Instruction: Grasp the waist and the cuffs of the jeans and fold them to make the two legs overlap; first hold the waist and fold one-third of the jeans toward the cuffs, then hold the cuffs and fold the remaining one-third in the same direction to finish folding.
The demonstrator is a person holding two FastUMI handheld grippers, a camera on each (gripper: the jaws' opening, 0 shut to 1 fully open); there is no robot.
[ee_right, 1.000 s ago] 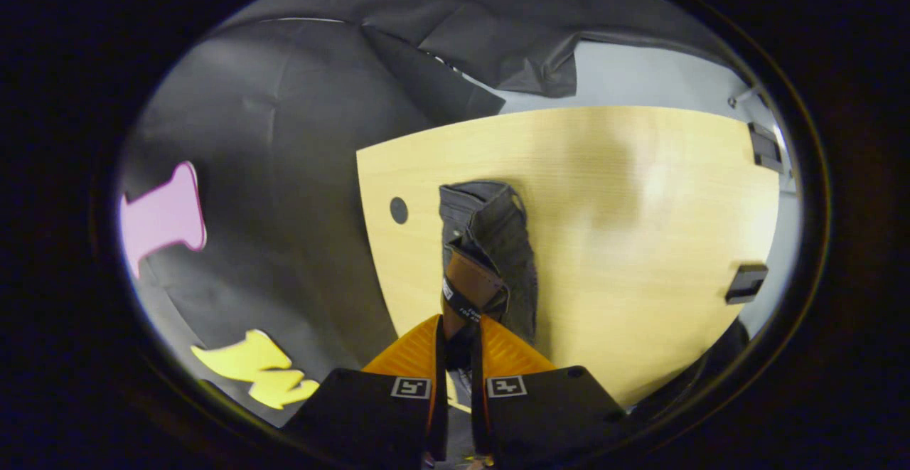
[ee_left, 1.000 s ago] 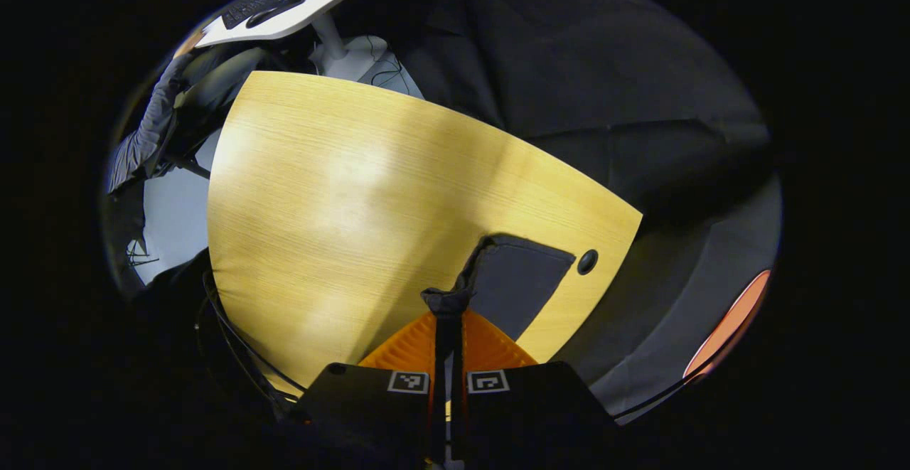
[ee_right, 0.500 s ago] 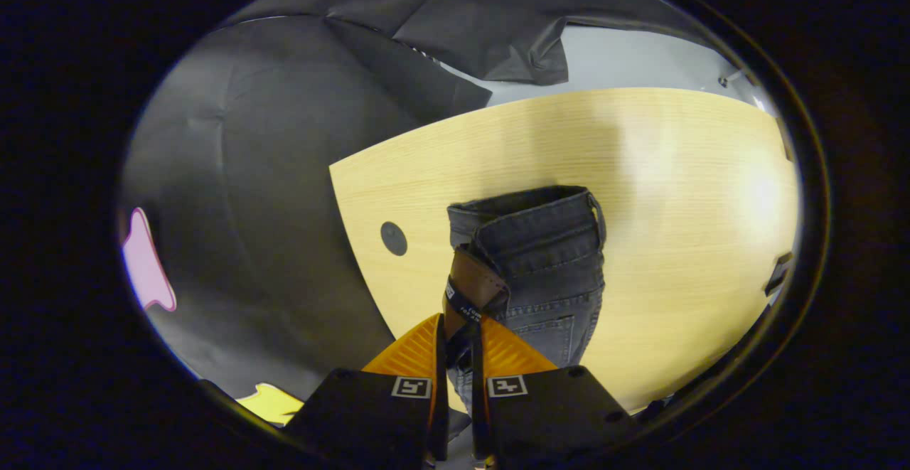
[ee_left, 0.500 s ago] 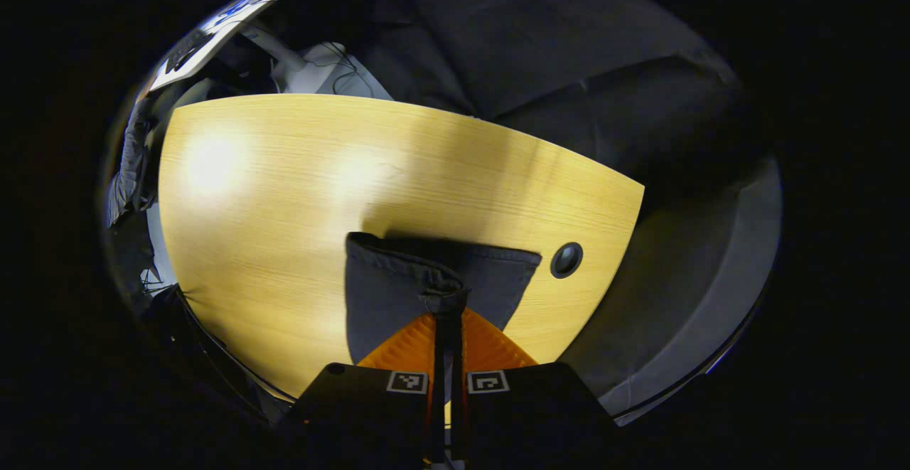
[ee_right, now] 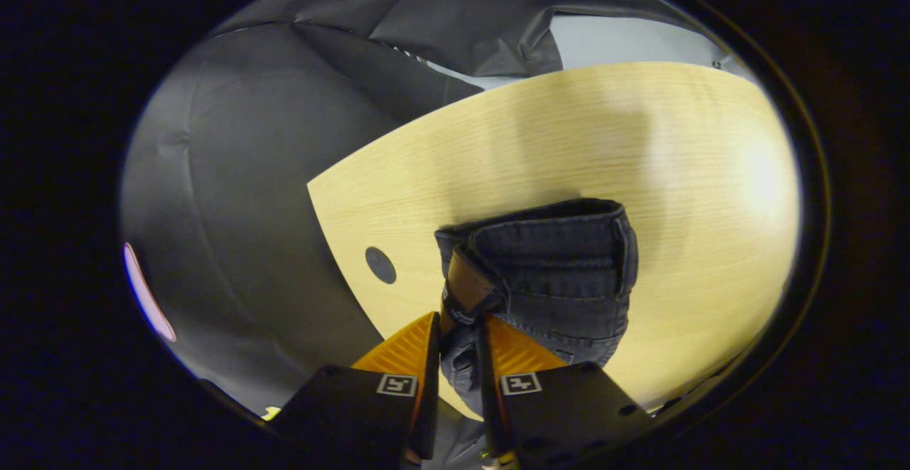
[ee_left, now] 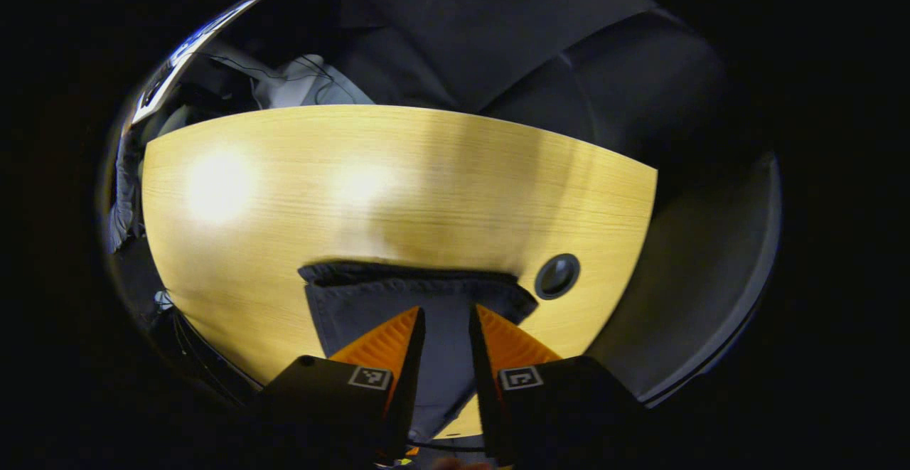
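At the 6 o'clock edge of the left gripper view, the left gripper (ee_left: 446, 321) had let go: half a second earlier its ridged, wedge-shaped fingers were pinched on a bunched edge of cloth, and now they stood apart with dark fabric showing in the gap. Just beyond them the jeans (ee_left: 419, 296) lay flat on the counter (ee_left: 398, 171), their stitched far hem running straight from 9 to 3 o'clock, where before it had been puckered upward. At 3 o'clock of the hem sat a round dark hole (ee_left: 557, 276) in the pale, fine-grained wood.

In the right gripper view, the right gripper (ee_right: 458, 335) stayed clamped on the waist of the jeans (ee_right: 561, 271) beside a brown leather patch (ee_right: 466, 285). The denim looked coarse and charcoal, with seamed band edges, and sat nearer than before. Black creased cloth (ee_right: 270, 171) hung behind the counter.
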